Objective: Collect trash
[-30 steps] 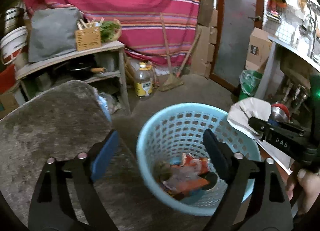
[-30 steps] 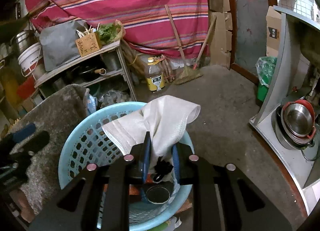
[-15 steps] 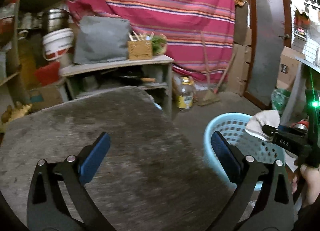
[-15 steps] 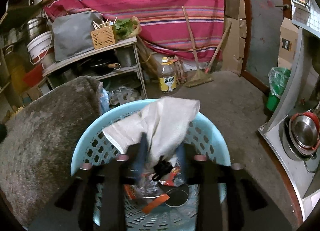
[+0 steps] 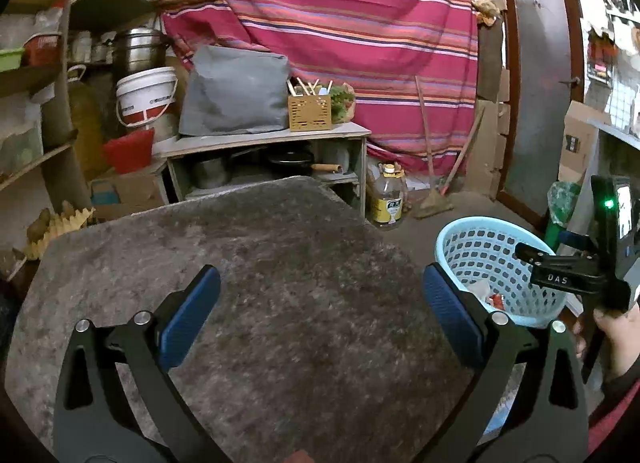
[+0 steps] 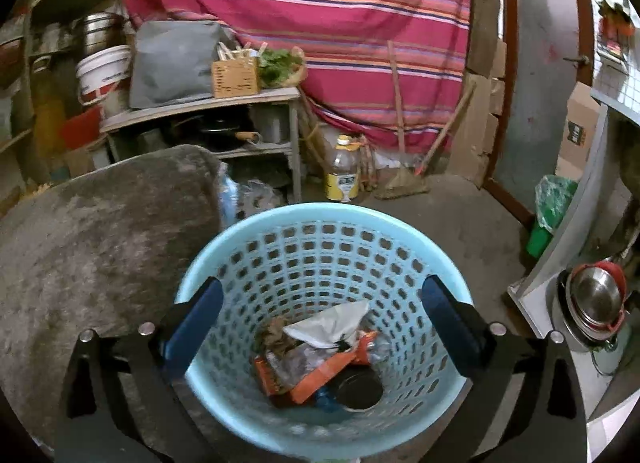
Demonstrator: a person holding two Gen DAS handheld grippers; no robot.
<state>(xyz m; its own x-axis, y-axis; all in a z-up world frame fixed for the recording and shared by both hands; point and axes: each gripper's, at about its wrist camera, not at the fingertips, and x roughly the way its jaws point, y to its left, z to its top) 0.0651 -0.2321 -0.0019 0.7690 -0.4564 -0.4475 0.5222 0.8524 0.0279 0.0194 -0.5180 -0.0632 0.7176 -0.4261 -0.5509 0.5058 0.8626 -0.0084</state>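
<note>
Grey, fuzzy cloth is covering the table [image 5: 280,283], which is filling the left and middle of the left wrist view. Behind it, from left to right, one white bucket [image 5: 146,93] is standing beside one grey bag [image 5: 236,91], and one small woven box [image 5: 310,113] is sitting on a wooden shelf [image 5: 264,139]. A red striped curtain [image 5: 340,15] is hanging across the back wall. On the concrete floor one plastic bottle [image 5: 388,199] is standing, with one broom [image 5: 432,191] leaning just beside it, and one dark door [image 5: 538,63] is further right.

The left gripper [image 5: 320,311] is hovering over the table with its jaws wide apart and nothing between them. The right gripper [image 6: 320,319] is hanging above the one light blue basket [image 6: 324,219], which is standing on the floor just beside the table; its jaws are also wide apart and holding nothing. The trash is lying at the bottom of the basket: one white mask [image 6: 332,327] on top, one orange wrapper [image 6: 320,379] under it, and one dark round can [image 6: 360,393]. At the far right, metal bowls [image 6: 596,303] are sitting stacked on a low shelf.
</note>
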